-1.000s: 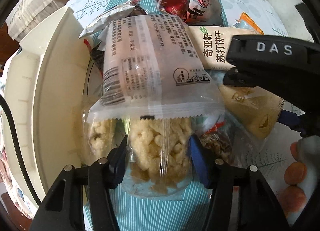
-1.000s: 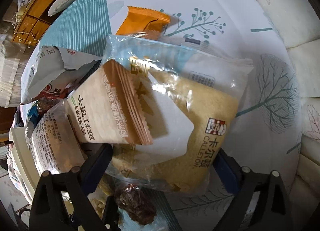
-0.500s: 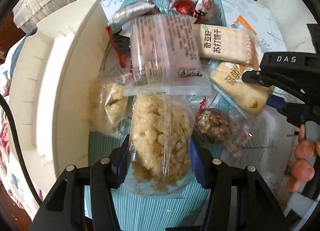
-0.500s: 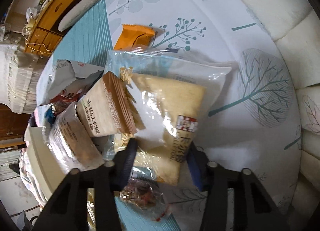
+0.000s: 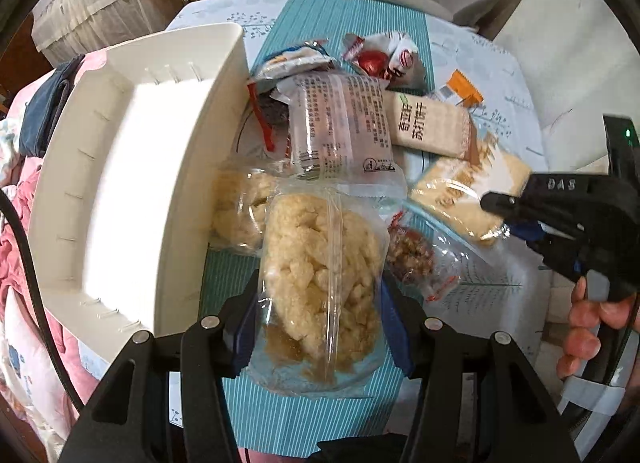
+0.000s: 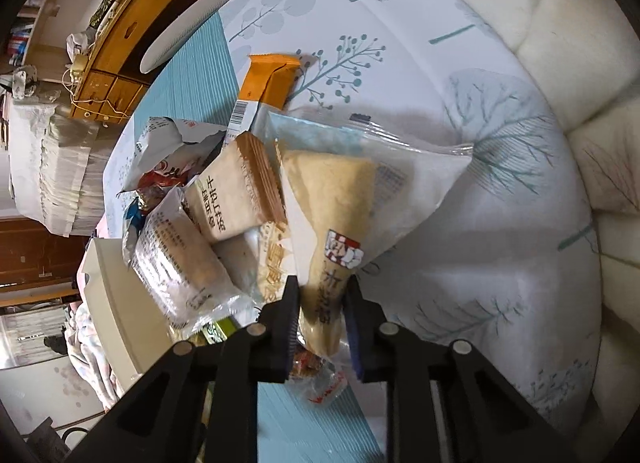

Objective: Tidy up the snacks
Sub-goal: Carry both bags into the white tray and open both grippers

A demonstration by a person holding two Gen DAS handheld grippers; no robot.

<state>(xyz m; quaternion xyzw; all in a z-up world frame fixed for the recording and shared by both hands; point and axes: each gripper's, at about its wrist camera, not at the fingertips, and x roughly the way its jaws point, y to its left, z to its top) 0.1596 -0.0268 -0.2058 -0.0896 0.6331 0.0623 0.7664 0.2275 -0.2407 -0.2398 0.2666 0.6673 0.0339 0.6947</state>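
Two claws: both grip a snack packet.
Left claw [image 5: 320,315]: clamped on the clear bag of puffed rice [image 5: 320,271], now lifted off the pile ahead of it.
Right claw [image 6: 322,315]: jaws still closing, pinching the yellow cake packet [image 6: 332,223] they stood wide around a second ago.
White bin [image 5: 132,183]: left of the left claw, nothing visible inside.
Meaning: both packets look ready to go into the bin.
Desk [image 6: 460,243]: other packets lie ahead of both claws.

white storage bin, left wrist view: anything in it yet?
No. The white plastic storage bin shows only its bare floor and walls; the snack packets all lie outside it on the teal striped cloth.
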